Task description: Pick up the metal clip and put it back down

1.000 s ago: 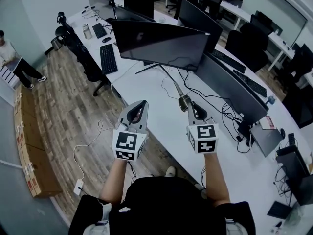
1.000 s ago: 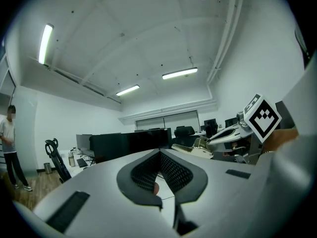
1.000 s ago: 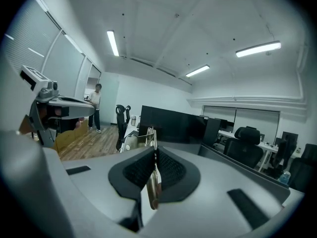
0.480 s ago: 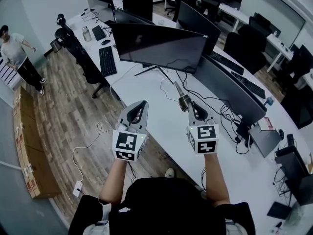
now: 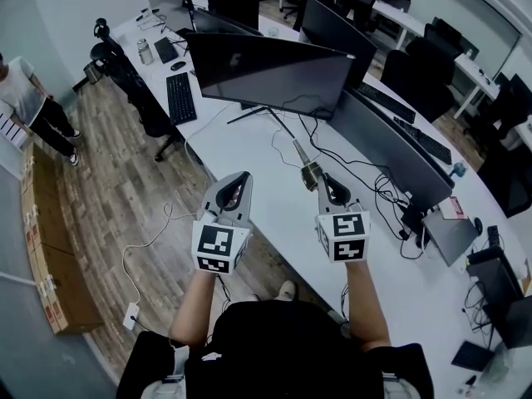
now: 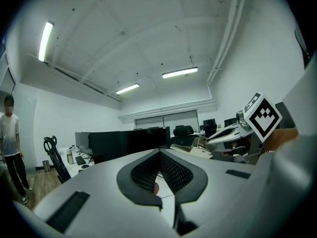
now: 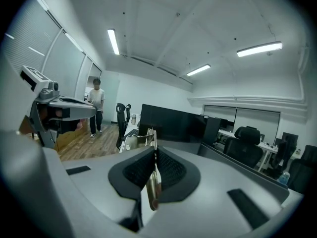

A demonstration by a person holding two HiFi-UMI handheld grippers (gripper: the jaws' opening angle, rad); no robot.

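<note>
My right gripper (image 5: 320, 181) is shut on the metal clip (image 5: 306, 163), a slim brass-coloured clip that juts forward past the jaw tips, in the air above the white desk (image 5: 249, 152). In the right gripper view the clip (image 7: 148, 139) stands upright between the pads of that gripper (image 7: 154, 150). My left gripper (image 5: 242, 177) hovers beside it over the desk's near edge, its tips meeting with nothing between them. In the left gripper view its jaws (image 6: 158, 152) close to a point, and the right gripper (image 6: 223, 133) with the clip (image 6: 195, 145) shows off to the right.
A large dark monitor (image 5: 270, 73) stands just beyond the grippers, with a second one (image 5: 391, 152) to its right and cables (image 5: 353, 169) trailing over the desk. A keyboard (image 5: 178, 98) and an office chair (image 5: 137, 90) lie far left. A person (image 5: 33, 106) stands on the wooden floor.
Both grippers have kept their places with the clip still held. The person at the far left has stepped along the floor.
</note>
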